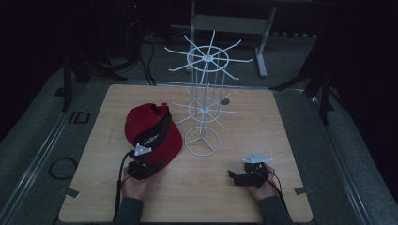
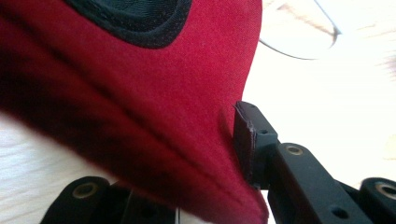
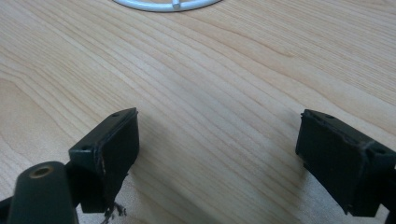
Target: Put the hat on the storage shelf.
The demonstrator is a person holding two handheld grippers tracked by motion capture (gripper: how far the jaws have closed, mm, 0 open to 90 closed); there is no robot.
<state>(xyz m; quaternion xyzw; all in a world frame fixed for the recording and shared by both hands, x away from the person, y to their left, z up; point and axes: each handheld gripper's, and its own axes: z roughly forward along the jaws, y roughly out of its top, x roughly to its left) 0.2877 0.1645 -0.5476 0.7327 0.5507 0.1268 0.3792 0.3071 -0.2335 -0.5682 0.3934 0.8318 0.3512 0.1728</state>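
A red cap (image 1: 152, 131) with a black band lies on the wooden table (image 1: 202, 197), left of a white wire rack (image 1: 204, 58). My left gripper (image 1: 143, 169) is at the cap's near edge, shut on it. In the left gripper view the red cloth (image 2: 140, 98) runs down between the jaws, one black finger (image 2: 246, 137) pressing its side while the other is hidden under the cloth. My right gripper (image 1: 233, 176) rests low at the front right of the table, open, with bare wood between its pads (image 3: 217, 140).
The rack's round base ring (image 1: 202, 140) stands just right of the cap, and its edge shows at the top of the right gripper view (image 3: 163, 5). Hooked arms spread from the rack at two levels. A coiled cable (image 1: 62, 167) lies off the table's left edge.
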